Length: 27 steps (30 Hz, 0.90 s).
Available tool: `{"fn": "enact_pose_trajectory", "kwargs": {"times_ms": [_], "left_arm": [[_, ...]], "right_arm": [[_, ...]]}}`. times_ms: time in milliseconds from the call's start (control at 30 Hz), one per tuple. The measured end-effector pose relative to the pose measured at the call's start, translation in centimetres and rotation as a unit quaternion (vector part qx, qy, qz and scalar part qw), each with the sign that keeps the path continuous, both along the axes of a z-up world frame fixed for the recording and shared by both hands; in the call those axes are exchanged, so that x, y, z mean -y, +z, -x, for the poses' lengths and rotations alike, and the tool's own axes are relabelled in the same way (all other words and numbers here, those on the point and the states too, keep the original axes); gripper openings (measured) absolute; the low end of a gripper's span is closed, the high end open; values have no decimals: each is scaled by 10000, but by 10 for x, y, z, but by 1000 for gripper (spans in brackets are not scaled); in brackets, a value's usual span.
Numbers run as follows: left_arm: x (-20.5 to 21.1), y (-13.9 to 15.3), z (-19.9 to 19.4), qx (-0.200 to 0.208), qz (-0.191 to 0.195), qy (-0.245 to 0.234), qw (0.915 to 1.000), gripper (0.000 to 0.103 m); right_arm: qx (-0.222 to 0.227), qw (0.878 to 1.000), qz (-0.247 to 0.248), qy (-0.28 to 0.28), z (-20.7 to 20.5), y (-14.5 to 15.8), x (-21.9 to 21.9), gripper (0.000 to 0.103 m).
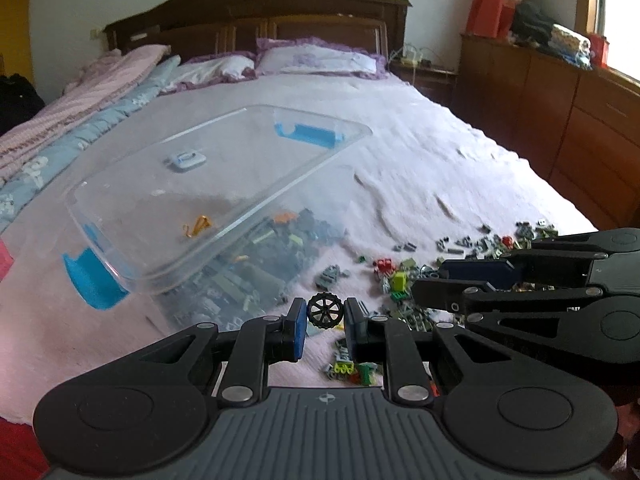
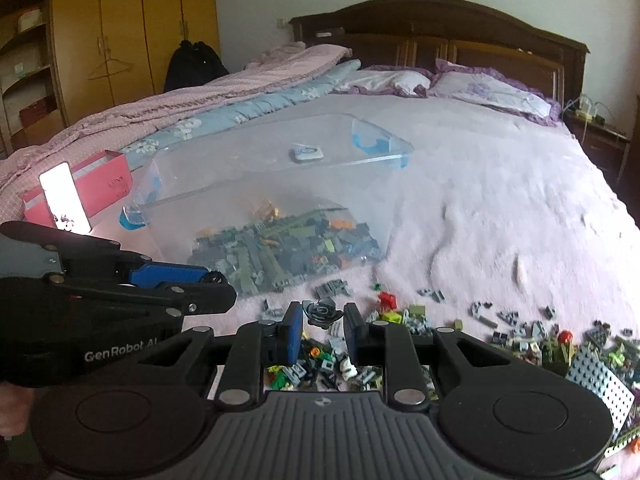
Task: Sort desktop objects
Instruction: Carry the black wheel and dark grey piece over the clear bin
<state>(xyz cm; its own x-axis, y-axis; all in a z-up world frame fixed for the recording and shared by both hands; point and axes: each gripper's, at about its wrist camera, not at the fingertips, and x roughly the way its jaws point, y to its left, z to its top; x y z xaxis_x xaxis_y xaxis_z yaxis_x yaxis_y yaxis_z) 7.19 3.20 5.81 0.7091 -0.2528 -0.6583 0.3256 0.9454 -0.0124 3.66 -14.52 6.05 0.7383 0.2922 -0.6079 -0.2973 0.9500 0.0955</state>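
Observation:
My left gripper (image 1: 326,314) is shut on a small black wheel (image 1: 326,309) and holds it above the bed, just right of the clear plastic bin (image 1: 224,200). My right gripper (image 2: 322,316) is shut on a dark grey curved toy piece (image 2: 322,312), above the scattered toy bricks (image 2: 360,364). The bin (image 2: 372,224) has blue handles and holds many grey and green bricks (image 2: 280,248). The left gripper shows in the right wrist view (image 2: 216,282) at left, and the right gripper shows in the left wrist view (image 1: 428,280) at right.
Loose bricks (image 1: 472,248) lie on the pink bedspread (image 1: 420,152) to the right of the bin. A grey perforated plate (image 2: 600,384) lies at the right. A red box (image 2: 100,188) sits left of the bin. Pillows and a wooden headboard (image 1: 256,20) are behind.

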Motion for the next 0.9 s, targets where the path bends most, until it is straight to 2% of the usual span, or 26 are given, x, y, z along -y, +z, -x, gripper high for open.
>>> {"fn": "enact_pose_trajectory", "kwargs": {"times_ms": [500,900], "left_arm": [[-11,30,-15,373,-26,201,9991,21],[-32,50,-46,657,-57,525,9964,21]], "right_arm": [[378,9990,-13,240,-18,33,-15,24],[658,9967,36,481,-63,60,-38,24]]}}
